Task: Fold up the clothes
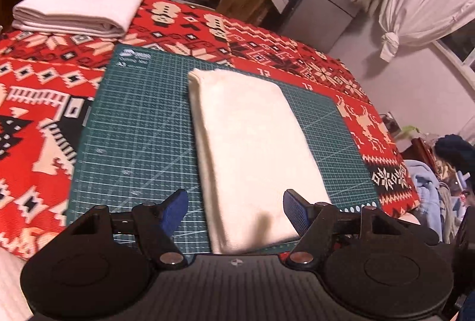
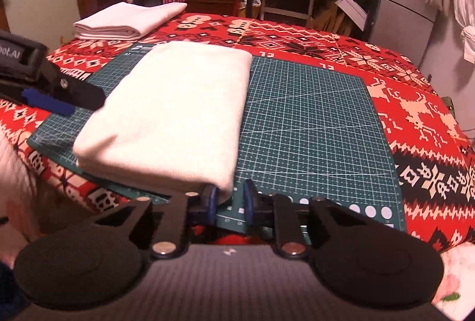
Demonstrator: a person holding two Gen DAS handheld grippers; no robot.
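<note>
Fingers wide on the left gripper point(image 1: 236, 209), hovering at the near end of the folded white cloth point(image 1: 249, 148) on the green cutting mat point(image 1: 139, 128). Right gripper point(image 2: 228, 200) sits narrow at the cloth's near corner, nothing pinched. One snagged layer would likely undo the fold. Only the right wrist view shows the left gripper from the side.

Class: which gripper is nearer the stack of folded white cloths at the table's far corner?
Left. The left gripper sits beside the mat's left edge, closer to the stack; the right gripper hangs at the near edge.
</note>
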